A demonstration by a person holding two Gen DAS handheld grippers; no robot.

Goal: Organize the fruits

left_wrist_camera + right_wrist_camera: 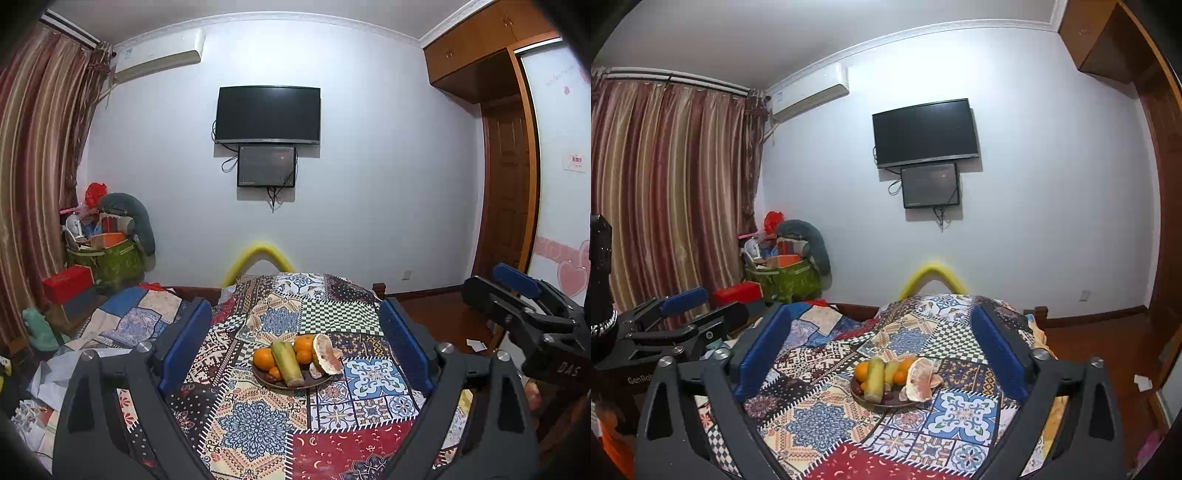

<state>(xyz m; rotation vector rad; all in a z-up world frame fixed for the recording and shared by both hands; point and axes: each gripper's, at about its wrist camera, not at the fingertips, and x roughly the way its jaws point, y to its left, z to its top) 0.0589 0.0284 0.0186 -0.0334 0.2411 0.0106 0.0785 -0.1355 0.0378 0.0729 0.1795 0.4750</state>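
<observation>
Left gripper jaws wide apart, empty, touching nothing. Right gripper same: spread wide, empty. Plate with oranges, a green stalk and peeled pomelo sits mid-bed on the patchwork quilt, beyond both sets of fingertips. TV on white wall, curtains on the left.
</observation>
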